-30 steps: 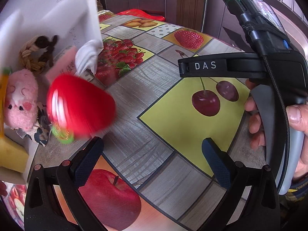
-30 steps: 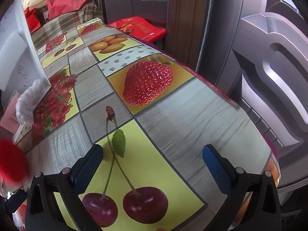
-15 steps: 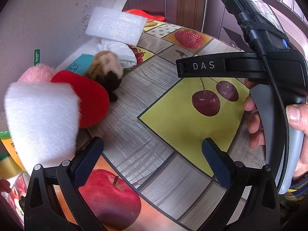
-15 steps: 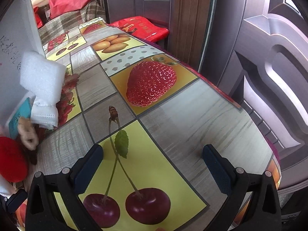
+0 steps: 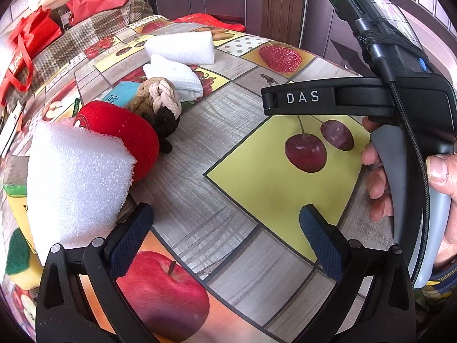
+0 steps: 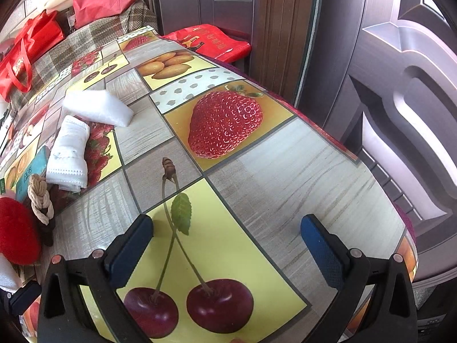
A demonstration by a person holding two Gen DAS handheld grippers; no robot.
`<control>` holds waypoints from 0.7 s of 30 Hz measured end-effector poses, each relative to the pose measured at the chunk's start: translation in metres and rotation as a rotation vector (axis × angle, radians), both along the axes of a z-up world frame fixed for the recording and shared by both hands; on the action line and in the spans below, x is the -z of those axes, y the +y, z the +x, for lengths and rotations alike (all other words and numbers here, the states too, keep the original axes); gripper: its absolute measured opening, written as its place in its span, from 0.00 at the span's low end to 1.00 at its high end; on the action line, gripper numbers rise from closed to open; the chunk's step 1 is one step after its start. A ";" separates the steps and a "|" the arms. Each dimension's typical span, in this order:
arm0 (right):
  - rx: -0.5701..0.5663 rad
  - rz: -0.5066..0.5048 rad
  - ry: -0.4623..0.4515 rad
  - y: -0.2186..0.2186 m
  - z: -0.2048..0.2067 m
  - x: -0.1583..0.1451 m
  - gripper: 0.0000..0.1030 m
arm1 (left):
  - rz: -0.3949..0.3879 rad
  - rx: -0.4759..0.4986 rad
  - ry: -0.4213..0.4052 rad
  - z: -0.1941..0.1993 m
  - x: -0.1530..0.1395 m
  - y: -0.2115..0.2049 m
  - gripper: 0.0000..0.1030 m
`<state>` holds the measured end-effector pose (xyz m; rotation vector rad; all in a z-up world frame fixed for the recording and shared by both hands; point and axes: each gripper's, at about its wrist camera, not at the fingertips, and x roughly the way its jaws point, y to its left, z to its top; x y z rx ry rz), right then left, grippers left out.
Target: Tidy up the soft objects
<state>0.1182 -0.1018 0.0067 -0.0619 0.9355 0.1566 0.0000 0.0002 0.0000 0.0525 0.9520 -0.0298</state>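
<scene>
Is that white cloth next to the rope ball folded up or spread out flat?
Folded. The white cloth lies as a thick, layered bundle with stacked edges showing at one end, beside the rope ball on the table.

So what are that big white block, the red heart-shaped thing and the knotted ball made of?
The big white block looks like packing foam: matte, with a fine bubbly grain. The red heart-shaped thing seems plush fabric, matte with a fuzzy nap, though its filling is hidden. The knotted ball appears to be twisted cotton rope in beige, tan and dark brown strands.
</scene>
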 end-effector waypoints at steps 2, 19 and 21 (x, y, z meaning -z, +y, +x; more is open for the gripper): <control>0.000 -0.001 0.000 0.000 0.000 0.000 1.00 | 0.000 0.000 0.000 0.000 0.000 0.000 1.00; 0.000 0.001 0.000 0.000 0.000 0.000 1.00 | 0.000 0.000 0.000 -0.001 0.001 -0.001 1.00; 0.000 0.001 0.000 0.000 0.000 0.000 1.00 | 0.000 0.000 0.000 -0.001 0.001 -0.001 1.00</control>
